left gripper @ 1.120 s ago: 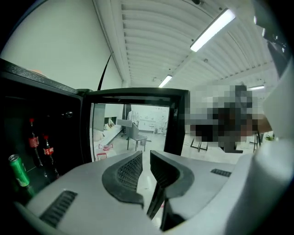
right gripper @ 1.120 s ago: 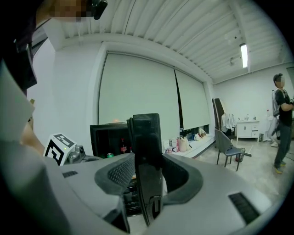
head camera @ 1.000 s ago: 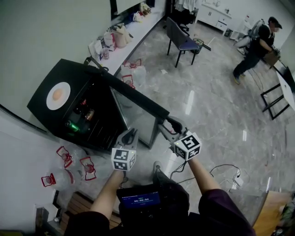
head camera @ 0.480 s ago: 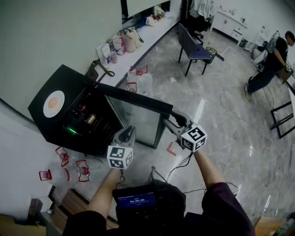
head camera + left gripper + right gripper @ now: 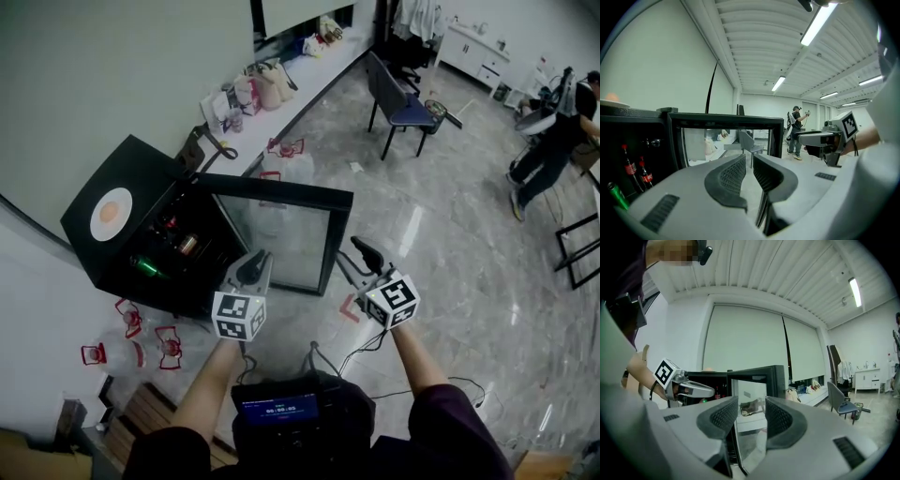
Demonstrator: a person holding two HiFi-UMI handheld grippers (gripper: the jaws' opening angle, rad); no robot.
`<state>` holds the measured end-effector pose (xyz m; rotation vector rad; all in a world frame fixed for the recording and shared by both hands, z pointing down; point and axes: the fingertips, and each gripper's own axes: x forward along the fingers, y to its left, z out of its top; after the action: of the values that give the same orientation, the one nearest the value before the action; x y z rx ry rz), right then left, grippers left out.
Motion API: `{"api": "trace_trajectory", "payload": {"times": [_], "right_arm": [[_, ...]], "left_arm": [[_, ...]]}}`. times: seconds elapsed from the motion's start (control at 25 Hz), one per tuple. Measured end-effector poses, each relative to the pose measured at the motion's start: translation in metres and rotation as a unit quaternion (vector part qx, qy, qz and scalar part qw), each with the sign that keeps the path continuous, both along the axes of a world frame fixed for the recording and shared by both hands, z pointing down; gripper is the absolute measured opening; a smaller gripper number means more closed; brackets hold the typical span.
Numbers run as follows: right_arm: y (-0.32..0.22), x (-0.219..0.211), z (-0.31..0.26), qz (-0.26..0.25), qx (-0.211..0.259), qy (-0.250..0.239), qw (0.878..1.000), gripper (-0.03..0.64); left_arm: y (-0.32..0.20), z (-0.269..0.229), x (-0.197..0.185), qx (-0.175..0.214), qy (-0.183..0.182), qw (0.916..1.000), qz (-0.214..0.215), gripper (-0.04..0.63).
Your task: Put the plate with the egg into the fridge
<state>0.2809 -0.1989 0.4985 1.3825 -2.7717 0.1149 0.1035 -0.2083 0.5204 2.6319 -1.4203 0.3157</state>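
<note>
While both claws hang empty before fridge [image 5: 141, 169], task barely begun. Left gripper [image 5: 255, 266]: ribbed dark pads nearly together, nothing between. Right gripper [image 5: 362, 249]: pads moderately apart, likewise empty, near free edge of door [image 5: 281, 234]. Door, black frame round clear glass pane, already open at frame centre. Round white plate [image 5: 101, 228] with orange egg [image 5: 111, 212] sits on matte black top of boxy fridge, left of frame. Left to do, on this showing: lift plate, set it inside among bottles [image 5: 183, 242].
</note>
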Motion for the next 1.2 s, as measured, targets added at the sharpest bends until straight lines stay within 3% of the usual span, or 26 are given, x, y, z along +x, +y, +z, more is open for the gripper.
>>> {"api": "trace_trajectory", "payload": {"times": [0.2, 0.36, 0.56, 0.72, 0.88, 1.0, 1.12, 1.2], "right_arm": [[0.017, -0.053, -0.025, -0.034, 0.034, 0.013, 0.999, 0.190], [0.022, -0.117, -0.042, -0.090, 0.071, 0.036, 0.993, 0.190], [0.023, -0.197, -0.072, -0.147, 0.102, 0.056, 0.982, 0.190], [0.022, -0.265, -0.094, -0.196, 0.147, 0.083, 0.966, 0.190], [0.023, -0.329, -0.109, -0.227, 0.192, 0.103, 0.949, 0.190], [0.013, -0.375, -0.111, -0.227, 0.241, 0.152, 0.931, 0.190], [0.000, -0.418, -0.107, -0.226, 0.279, 0.219, 0.907, 0.190], [-0.010, -0.446, -0.104, -0.225, 0.304, 0.266, 0.887, 0.190]], "left_arm": [[0.008, -0.031, -0.033, 0.026, -0.019, 0.9994, -0.016, 0.041], [0.014, -0.067, -0.083, 0.056, -0.042, 0.9966, -0.042, 0.041], [0.013, -0.114, -0.167, 0.092, -0.119, 0.9858, -0.074, 0.041], [-0.004, -0.143, -0.242, 0.081, -0.164, 0.9795, -0.085, 0.041], [-0.026, -0.153, -0.311, 0.033, -0.216, 0.9741, -0.059, 0.043], [-0.044, -0.142, -0.349, -0.024, -0.275, 0.9612, 0.000, 0.086], [-0.061, -0.121, -0.377, -0.075, -0.341, 0.9342, 0.072, 0.117], [-0.073, -0.113, -0.393, -0.097, -0.363, 0.9196, 0.113, 0.123]]}}
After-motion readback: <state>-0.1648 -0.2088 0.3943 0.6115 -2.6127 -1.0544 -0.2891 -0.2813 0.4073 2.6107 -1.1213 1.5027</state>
